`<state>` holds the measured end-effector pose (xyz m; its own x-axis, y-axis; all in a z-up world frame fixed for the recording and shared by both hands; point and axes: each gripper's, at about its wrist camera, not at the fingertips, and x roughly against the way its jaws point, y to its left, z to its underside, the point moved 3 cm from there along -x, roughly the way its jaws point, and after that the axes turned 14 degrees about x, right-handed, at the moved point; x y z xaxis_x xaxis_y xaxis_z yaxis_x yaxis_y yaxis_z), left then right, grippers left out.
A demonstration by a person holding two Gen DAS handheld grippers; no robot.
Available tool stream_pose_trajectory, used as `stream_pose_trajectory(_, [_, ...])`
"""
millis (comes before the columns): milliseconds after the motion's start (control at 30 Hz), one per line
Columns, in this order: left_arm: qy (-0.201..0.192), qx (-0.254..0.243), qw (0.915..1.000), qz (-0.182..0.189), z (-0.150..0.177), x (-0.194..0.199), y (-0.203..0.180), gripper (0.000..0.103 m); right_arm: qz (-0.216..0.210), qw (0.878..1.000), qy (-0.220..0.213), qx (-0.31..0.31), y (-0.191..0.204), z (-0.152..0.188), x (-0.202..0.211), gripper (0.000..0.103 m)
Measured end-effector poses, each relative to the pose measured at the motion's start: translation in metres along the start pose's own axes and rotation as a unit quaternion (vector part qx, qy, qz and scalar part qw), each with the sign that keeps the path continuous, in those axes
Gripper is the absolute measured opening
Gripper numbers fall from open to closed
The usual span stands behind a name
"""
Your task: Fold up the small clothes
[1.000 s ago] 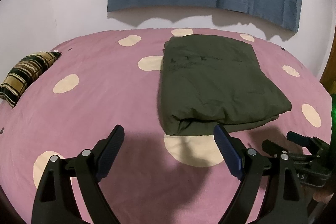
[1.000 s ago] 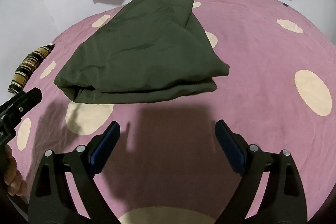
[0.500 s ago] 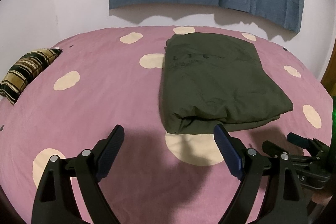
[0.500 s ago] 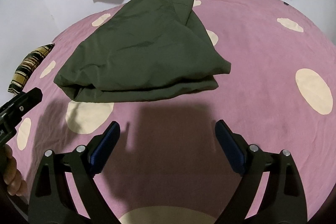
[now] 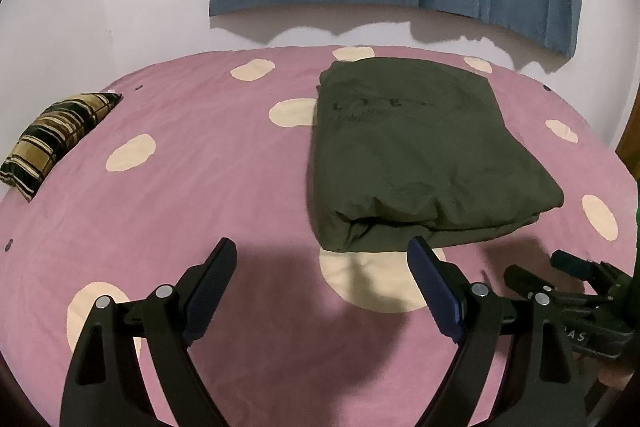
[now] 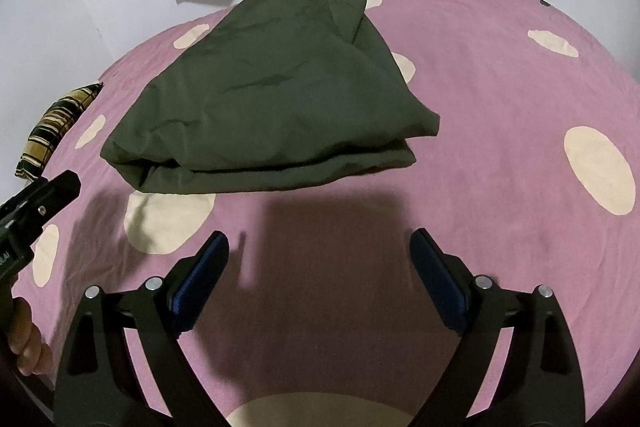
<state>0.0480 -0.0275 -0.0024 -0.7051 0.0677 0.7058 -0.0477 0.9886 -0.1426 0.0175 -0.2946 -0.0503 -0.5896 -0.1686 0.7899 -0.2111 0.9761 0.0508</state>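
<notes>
The left gripper (image 5: 322,253) and right gripper (image 6: 320,245) both stand wide with nothing between their fingers, above the pink sheet (image 5: 208,187). The folded green garment (image 5: 416,155) lies just ahead of both, untouched. A striped pillow (image 5: 52,139) sits far left.

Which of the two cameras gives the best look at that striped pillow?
The left wrist view. There the pillow lies whole at the bed's left edge, its plaid stripes clear. The right wrist view shows only a narrow, squeezed sliver of it near the left rim, just beyond the left claw's tip.
</notes>
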Motion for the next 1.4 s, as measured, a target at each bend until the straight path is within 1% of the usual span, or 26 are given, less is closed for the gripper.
stream_pose_trajectory(833, [0.006, 0.000, 1.0000, -0.001, 0.003, 0.000, -0.001, 0.086, -0.001, 1.000, 0.005, 0.004, 0.000, 0.002, -0.001, 0.092])
stream_pose_trajectory(967, [0.010, 0.000, 1.0000, 0.001, 0.004, -0.001, -0.002, 0.086, -0.001, 1.000, 0.005, 0.005, 0.000, 0.002, -0.002, 0.092])
stream_pose_trajectory(1000, [0.013, 0.003, 0.9999, 0.008, 0.004, -0.001, -0.002, 0.086, -0.001, 1.000, 0.005, 0.005, 0.000, 0.001, -0.002, 0.092])
stream_pose_trajectory(1067, [0.016, 0.009, 0.9997, 0.014, 0.004, -0.001, -0.002, 0.089, -0.001, 1.000, 0.005, 0.006, 0.000, 0.001, -0.002, 0.092])
stream_pose_trajectory(1100, [0.012, 0.011, 0.9998, 0.008, 0.004, 0.000, -0.002, 0.090, -0.002, 1.000, 0.005, 0.006, 0.000, 0.001, -0.002, 0.092])
stream_pose_trajectory(1133, [-0.002, 0.011, 0.9999, -0.005, 0.006, 0.004, -0.001, 0.091, -0.003, 1.000, 0.006, 0.007, -0.001, 0.001, -0.003, 0.092])
stream_pose_trajectory(1167, [-0.019, 0.006, 0.9998, -0.006, 0.006, 0.008, -0.002, 0.091, -0.003, 1.000, 0.006, 0.007, -0.001, 0.001, -0.003, 0.092])
stream_pose_trajectory(1200, [-0.027, -0.004, 0.9996, 0.000, 0.005, 0.012, -0.004, 0.091, -0.004, 1.000, 0.005, 0.008, -0.001, 0.001, -0.003, 0.092])
stream_pose_trajectory(1300, [-0.025, -0.003, 0.9995, 0.021, -0.002, 0.019, -0.004, 0.091, -0.011, 1.000, -0.005, 0.005, -0.003, 0.000, 0.001, 0.092])
stream_pose_trajectory(1367, [-0.022, 0.021, 0.9991, 0.030, -0.018, 0.019, 0.007, 0.091, -0.025, 1.000, -0.009, 0.002, -0.005, -0.003, 0.006, 0.092])
stream_pose_trajectory(1400, [-0.025, 0.039, 0.9986, 0.026, -0.030, 0.016, 0.016, 0.091, -0.039, 0.999, -0.012, -0.003, -0.008, -0.008, 0.011, 0.092])
